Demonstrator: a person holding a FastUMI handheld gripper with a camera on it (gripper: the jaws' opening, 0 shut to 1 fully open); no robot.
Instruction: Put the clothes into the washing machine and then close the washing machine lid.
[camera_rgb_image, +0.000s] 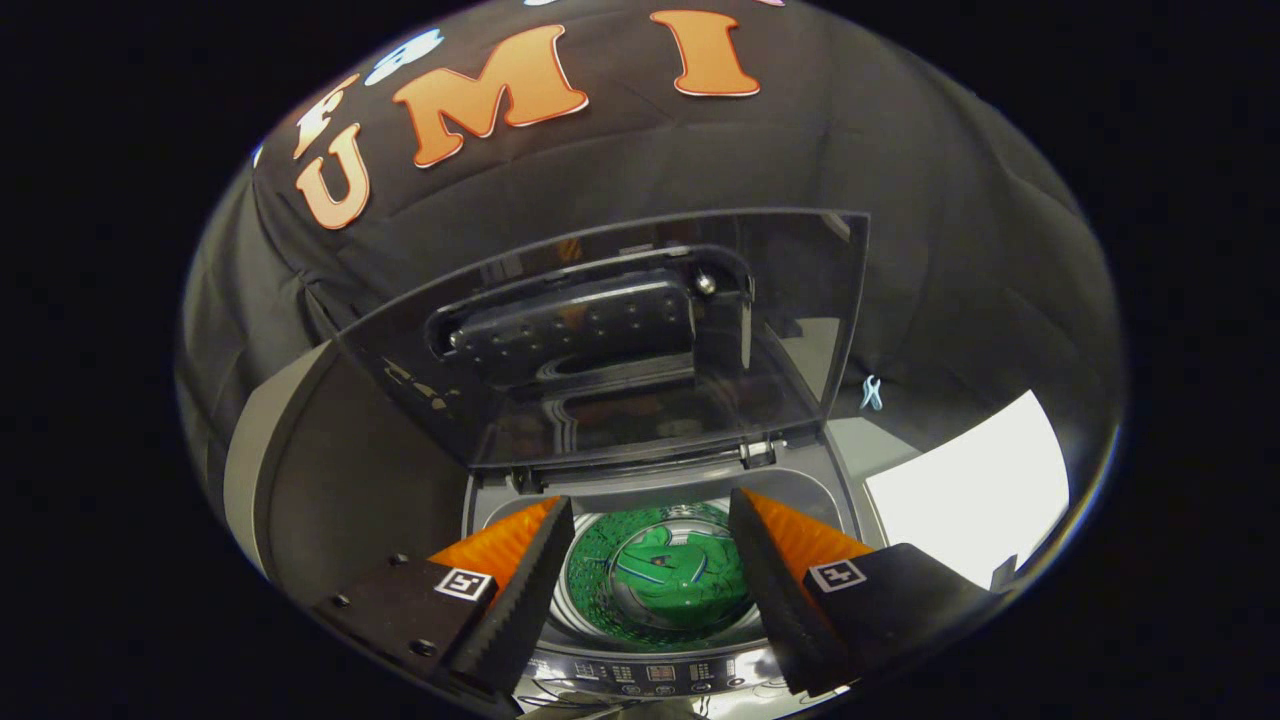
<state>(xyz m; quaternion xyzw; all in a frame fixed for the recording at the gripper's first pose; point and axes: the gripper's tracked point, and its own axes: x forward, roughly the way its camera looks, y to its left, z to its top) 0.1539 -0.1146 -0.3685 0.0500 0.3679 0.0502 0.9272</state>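
— Where are the clothes?

— Inside the washing machine (655, 480). A green garment (672, 575), crumpled into a rounded heap with a pale stripe or two across its folds, sits at the bottom of the round metal drum (590, 590), whose perforated wall reflects green all around it. The heap has no clear long axis; it is bunched rather than stretched.

— And the lid?

— The lid (620, 340) stands raised behind the drum, hinged along the washer's far edge and tilted back toward the black cloth wall (900, 200). It is a smoky, see-through panel, broad and roughly rectangular, with a dark moulded handle block studded with small dots on its inner face.

— What is the gripper doing?

— The gripper (650, 520) hangs above the drum's opening, fingers spread wide and holding nothing, their ridged inner faces on either side of the garment below. The washer's glossy control panel (650, 675) runs along its near edge, under the fingers.
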